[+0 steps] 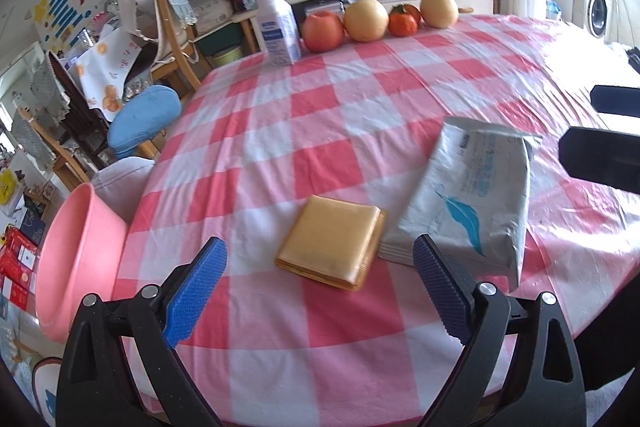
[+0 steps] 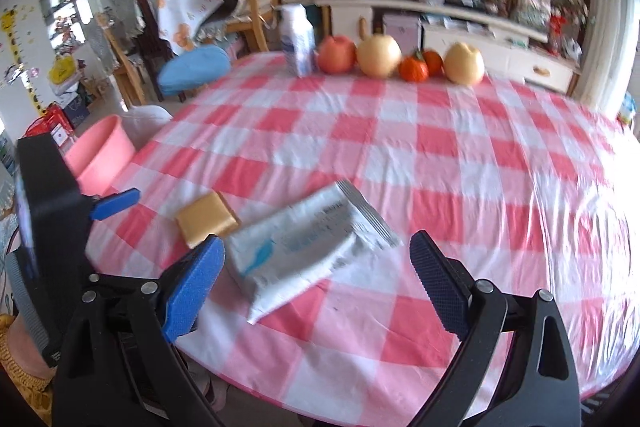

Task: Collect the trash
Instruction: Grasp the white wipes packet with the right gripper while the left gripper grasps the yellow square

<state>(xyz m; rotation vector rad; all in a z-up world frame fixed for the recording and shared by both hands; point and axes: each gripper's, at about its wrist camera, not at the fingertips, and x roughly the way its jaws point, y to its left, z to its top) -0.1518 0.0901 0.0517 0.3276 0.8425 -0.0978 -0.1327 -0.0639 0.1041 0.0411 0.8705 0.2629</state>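
Note:
A flat golden-brown packet (image 1: 334,243) (image 2: 207,217) lies on the pink-and-white checked tablecloth (image 1: 360,99) (image 2: 440,155) near the front edge. Beside it on the right lies a crumpled white wrapper with a blue feather print (image 1: 468,195) (image 2: 304,247). My left gripper (image 1: 320,259) is open, its blue fingers just short of the golden packet. My right gripper (image 2: 316,255) is open, its fingers either side of the white wrapper's near end without gripping it. The right gripper's black tips (image 1: 600,135) show at the right edge of the left wrist view.
A pink basin (image 1: 76,259) (image 2: 100,155) stands off the table's left edge. At the far side stand a white carton (image 1: 278,27) (image 2: 298,41) and a row of fruit (image 1: 380,19) (image 2: 400,61). Chairs, one with a blue cushion (image 1: 144,119), crowd the left.

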